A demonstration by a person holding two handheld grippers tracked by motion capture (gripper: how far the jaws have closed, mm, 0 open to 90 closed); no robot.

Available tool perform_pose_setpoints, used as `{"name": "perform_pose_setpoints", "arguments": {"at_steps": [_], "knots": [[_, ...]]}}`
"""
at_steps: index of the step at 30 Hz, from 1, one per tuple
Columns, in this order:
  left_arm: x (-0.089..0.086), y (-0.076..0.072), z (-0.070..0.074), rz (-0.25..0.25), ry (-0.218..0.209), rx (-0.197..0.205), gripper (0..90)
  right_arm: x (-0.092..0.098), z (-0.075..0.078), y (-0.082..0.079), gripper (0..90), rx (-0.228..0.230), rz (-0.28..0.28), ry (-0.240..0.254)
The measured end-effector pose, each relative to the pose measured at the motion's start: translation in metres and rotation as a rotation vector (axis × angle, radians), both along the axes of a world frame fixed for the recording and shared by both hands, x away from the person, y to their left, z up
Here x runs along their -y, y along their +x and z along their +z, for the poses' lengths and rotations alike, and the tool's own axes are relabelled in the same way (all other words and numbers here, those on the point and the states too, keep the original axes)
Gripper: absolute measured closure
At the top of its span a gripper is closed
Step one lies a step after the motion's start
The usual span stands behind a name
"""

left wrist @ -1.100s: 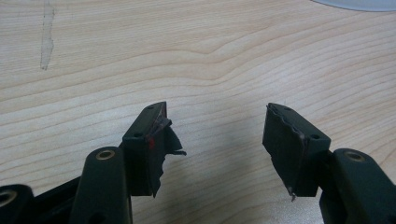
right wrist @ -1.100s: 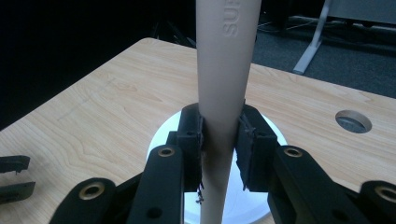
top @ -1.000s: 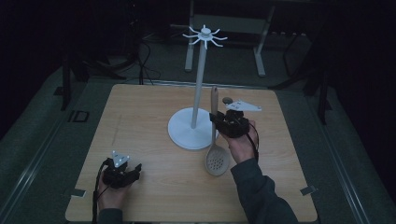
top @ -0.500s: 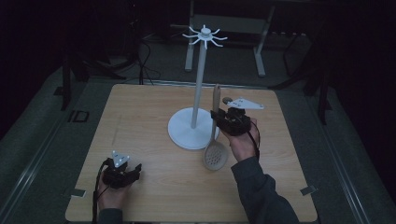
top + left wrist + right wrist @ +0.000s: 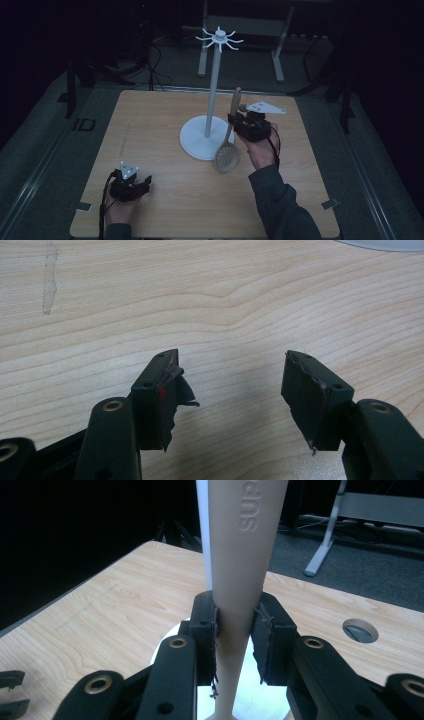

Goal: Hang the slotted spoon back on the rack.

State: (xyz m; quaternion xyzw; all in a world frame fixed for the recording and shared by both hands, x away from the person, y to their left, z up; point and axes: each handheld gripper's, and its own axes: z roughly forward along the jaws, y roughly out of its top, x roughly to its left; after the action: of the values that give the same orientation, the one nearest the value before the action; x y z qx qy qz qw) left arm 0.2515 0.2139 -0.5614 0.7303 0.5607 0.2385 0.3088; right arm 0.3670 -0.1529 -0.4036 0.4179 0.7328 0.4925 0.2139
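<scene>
The right gripper point(image 5: 239, 120), fingers clamped on the slotted spoon's point(image 5: 227, 157) handle, has lifted it more upright beside the hook stand point(image 5: 214, 90), ready for hanging, while the left gripper point(image 5: 131, 186) rests wide open on the desk point(image 5: 150, 125).

Beige slotted spoon point(image 5: 228, 150), white stand point(image 5: 207, 137)

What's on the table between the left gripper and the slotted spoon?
Nothing: in the high view, bare wood runs from the left gripper to the slotted spoon.

Dim lab: bare test table point(image 5: 150, 125) (cables point(image 5: 155, 65) behind).
</scene>
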Motion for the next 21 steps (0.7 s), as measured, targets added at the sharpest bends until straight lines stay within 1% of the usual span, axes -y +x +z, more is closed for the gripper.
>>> {"name": "perform_pose_setpoints", "arguments": {"at_steps": [11,21], "knots": [[-0.0008,-0.0003,0.0004,0.004,-0.003,0.002,40.9,0.0050,0.0063,0.0031,72.9,0.027,-0.016,0.014],[-0.0012,-0.0004,0.0006,0.007,-0.004,0.003,40.9,0.0097,0.0087,0.0065,73.0,0.048,-0.023,0.019]]}}
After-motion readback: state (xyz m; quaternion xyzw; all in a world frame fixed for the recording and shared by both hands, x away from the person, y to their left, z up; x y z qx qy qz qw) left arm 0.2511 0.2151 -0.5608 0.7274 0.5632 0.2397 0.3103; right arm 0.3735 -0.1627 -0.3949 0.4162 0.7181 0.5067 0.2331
